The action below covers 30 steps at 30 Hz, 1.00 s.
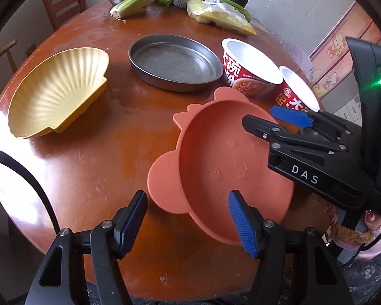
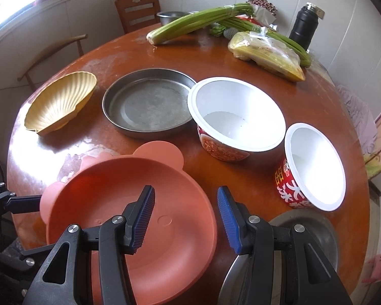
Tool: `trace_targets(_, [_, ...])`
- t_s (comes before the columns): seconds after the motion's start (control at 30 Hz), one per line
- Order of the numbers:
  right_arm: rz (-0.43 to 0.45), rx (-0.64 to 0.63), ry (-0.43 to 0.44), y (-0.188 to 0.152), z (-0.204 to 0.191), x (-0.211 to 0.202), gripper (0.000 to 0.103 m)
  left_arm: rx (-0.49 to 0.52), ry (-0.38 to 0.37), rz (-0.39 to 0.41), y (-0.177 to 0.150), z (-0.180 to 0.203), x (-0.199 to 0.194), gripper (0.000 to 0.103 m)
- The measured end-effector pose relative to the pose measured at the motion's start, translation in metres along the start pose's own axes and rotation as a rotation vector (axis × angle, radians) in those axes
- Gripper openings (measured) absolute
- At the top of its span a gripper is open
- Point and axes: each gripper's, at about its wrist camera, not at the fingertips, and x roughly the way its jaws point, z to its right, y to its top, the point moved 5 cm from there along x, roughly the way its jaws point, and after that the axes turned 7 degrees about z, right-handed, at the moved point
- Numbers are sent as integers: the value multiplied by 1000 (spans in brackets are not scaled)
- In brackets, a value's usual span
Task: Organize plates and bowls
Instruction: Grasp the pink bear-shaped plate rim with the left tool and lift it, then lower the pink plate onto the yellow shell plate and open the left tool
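Note:
A pink bear-shaped plate (image 1: 216,157) lies at the near edge of the round wooden table (image 1: 89,152); it also shows in the right wrist view (image 2: 139,203). My left gripper (image 1: 188,218) is open, its fingers either side of the plate's near rim. My right gripper (image 2: 185,218) is open, its fingers either side of the plate's right rim, and shows from the side in the left wrist view (image 1: 269,119). A yellow shell-shaped dish (image 1: 58,91) (image 2: 61,101), a round metal pan (image 1: 175,61) (image 2: 147,104) and two red paper bowls (image 2: 236,117) (image 2: 315,165) stand behind.
Celery (image 2: 190,23), bagged corn (image 2: 266,53), a small steel bowl (image 2: 170,15) and a black flask (image 2: 304,28) lie at the far side. A steel dish (image 2: 307,231) sits under my right gripper. Wooden chairs (image 2: 137,10) stand behind the table.

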Motion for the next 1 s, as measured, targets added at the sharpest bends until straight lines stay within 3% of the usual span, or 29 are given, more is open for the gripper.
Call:
trace_targets(0.13, [-33, -2, 5, -3, 2, 8, 53, 30, 25, 9, 1, 5, 3, 59])
trace_targets(0.33, [-48, -14, 6, -7, 3, 10, 53, 8, 39, 33, 10, -2, 5, 44])
trace_targets(0.7, [7, 90, 116, 8, -14, -13, 54, -90, 43, 90, 31, -40, -8, 43])
trace_targets(1.0, [50, 88, 152, 36, -47, -22, 54, -125, 61, 177, 49, -72, -40, 43])
